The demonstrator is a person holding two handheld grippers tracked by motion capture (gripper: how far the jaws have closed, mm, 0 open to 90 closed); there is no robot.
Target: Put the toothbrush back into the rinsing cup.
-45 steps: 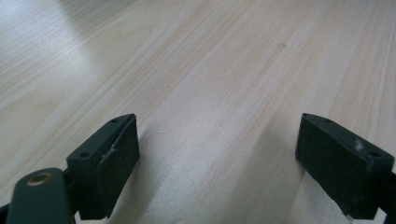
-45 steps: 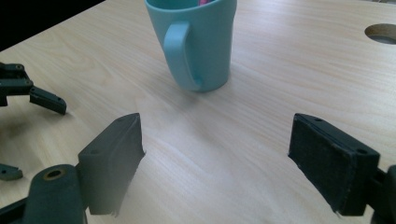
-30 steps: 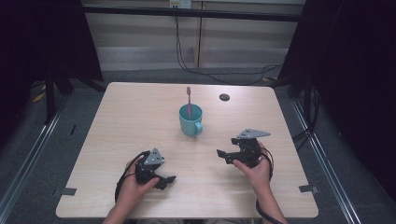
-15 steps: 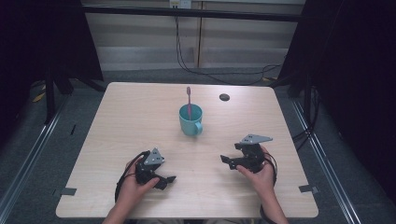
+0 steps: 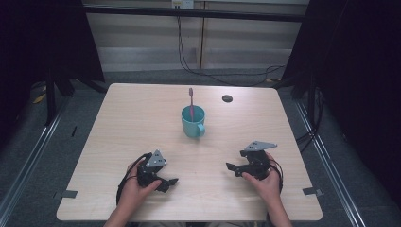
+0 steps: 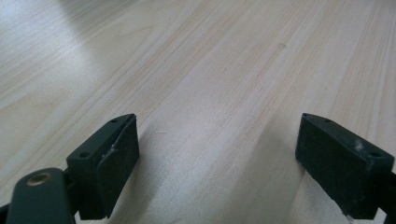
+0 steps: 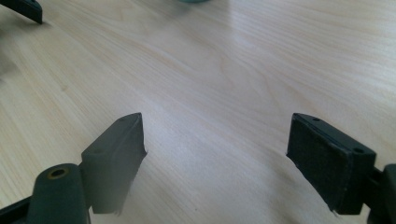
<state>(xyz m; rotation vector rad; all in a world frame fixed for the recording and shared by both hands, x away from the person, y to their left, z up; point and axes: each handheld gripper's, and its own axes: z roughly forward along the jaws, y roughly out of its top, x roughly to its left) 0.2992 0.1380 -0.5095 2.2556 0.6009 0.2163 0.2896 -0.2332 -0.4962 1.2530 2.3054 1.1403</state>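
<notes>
A teal mug [image 5: 193, 122] stands upright near the middle of the light wooden table [image 5: 137, 113], and a pink toothbrush [image 5: 191, 101] stands in it. My left gripper [image 5: 169, 183] rests low at the front left, held by a hand, and is open with bare wood between its pads [image 6: 109, 163]. At the front right my right gripper [image 5: 231, 169] sits just above the table, open and empty, with wide-apart pads [image 7: 119, 156]. Both grippers are well in front of the mug.
A small dark round object [image 5: 227, 98] lies on the table at the back right. A black frame bar [image 5: 198, 13] and cables run behind the table. The other gripper's black tip [image 7: 23, 9] shows at the top left of the right gripper view.
My right gripper has moved toward the front edge and lower to the table. The left gripper, mug and toothbrush have stayed put.
</notes>
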